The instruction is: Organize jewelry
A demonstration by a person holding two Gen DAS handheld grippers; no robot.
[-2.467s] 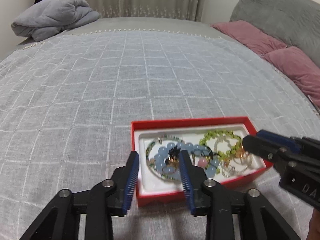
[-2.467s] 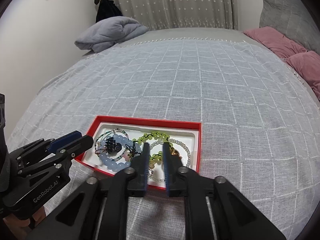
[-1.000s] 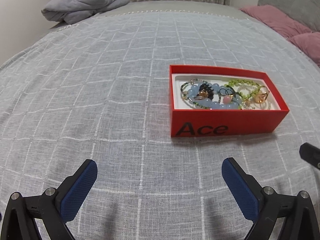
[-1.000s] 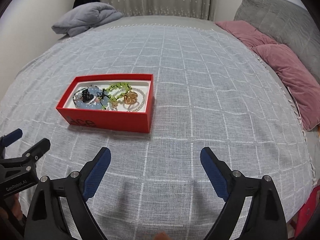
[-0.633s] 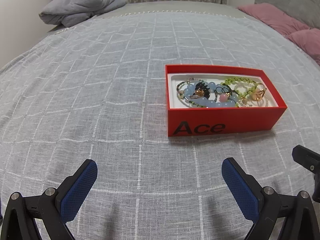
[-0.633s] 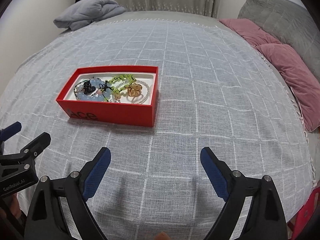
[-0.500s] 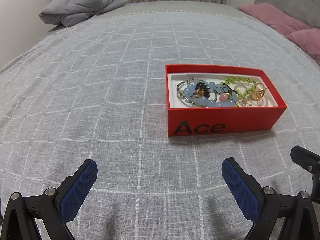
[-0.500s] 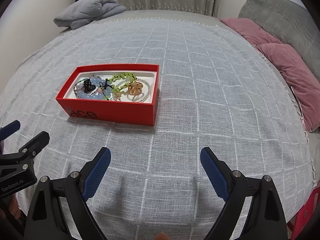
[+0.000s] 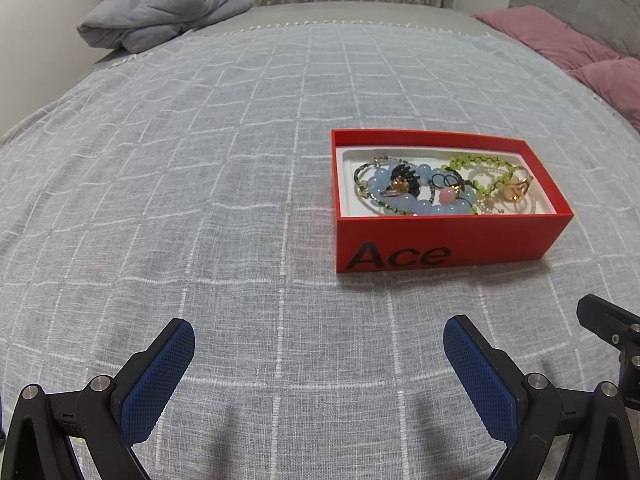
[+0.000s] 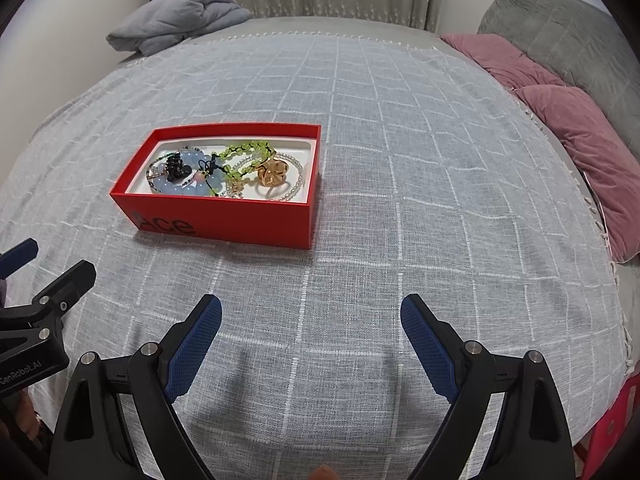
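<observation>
Your fingers [image 9: 476, 364] on both the left gripper [image 9: 318, 364] and right gripper [image 10: 311, 338] spread wide, holding nothing — ridged blue pads, red cardboard box [image 9: 448, 236] ahead on the woven grid bedspread [image 9: 200, 200], round bead bracelets [image 9: 420, 196] and a gold ring [image 10: 273, 172] tangled inside.

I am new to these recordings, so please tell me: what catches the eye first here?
The bright red cardboard box printed "Ace" stands out on the grey checked bedspread, holding tangled bead bracelets and a gold flower-shaped ring. Below, the right tongs and the left tongs gape wide open, holding nothing.
</observation>
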